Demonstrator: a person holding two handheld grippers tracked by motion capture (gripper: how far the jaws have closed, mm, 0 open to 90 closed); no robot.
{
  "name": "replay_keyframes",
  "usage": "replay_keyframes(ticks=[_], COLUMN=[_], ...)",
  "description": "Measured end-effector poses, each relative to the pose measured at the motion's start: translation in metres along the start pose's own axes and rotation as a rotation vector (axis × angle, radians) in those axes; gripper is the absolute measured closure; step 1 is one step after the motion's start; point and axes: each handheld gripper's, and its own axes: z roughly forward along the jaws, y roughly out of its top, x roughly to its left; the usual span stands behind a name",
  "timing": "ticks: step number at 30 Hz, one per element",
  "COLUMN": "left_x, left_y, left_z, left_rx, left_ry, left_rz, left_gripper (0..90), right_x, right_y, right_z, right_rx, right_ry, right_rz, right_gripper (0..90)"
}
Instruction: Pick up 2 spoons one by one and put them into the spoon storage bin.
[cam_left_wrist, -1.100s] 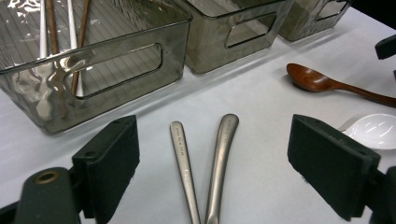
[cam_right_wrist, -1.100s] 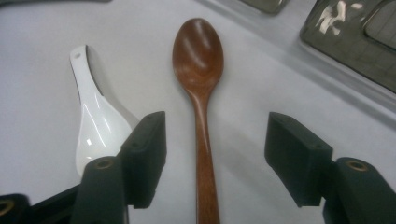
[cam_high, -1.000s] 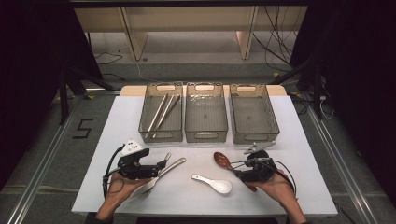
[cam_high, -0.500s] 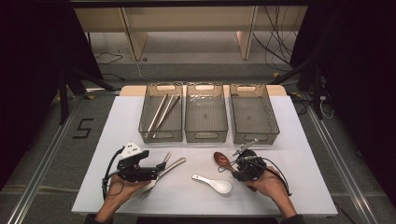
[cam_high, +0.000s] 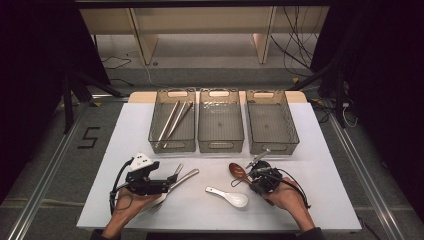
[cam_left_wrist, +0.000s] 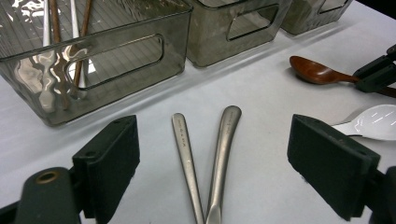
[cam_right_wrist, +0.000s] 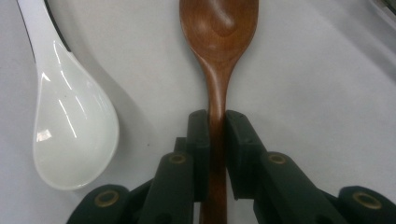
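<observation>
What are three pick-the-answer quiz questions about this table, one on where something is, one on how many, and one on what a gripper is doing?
1. Where are the chopsticks?
A. In the left bin
B. In the middle bin
C. On the table

2. How many bins are on the table?
A. Two
B. Three
C. Four

3. What is the right gripper doing?
A. Holding the white spoon
B. Standing wide open over nothing
C. Clamping the brown spoon

Answers:
1. A, the sticks lie slanted inside the left bin in the high view.
2. B, three clear bins stand side by side at the far edge.
3. C, the right gripper view shows its jaws, which have just been closing, pressed on the brown spoon's handle, with the white spoon lying apart.
</observation>
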Motion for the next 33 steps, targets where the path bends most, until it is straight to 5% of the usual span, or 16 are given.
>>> replay_keyframes(ticks=[17, 33], left_x=[0.003, 0.003], left_y=[-0.002, -0.004], left_z=[-0.001, -0.002], left_rx=[-0.015, -0.047], left_ry=[0.003, 0.001], left_rz=[-0.008, -0.014], left_gripper=[16.6, 16.6], right_x=[-0.001, -0.013], right_y=[0.005, 0.043], right_z=[-0.032, -0.045], right_rx=[-0.14, -0.28], right_ry=[0.02, 0.014], right_rz=[-0.03, -0.025], right_gripper=[81.7, 81.7])
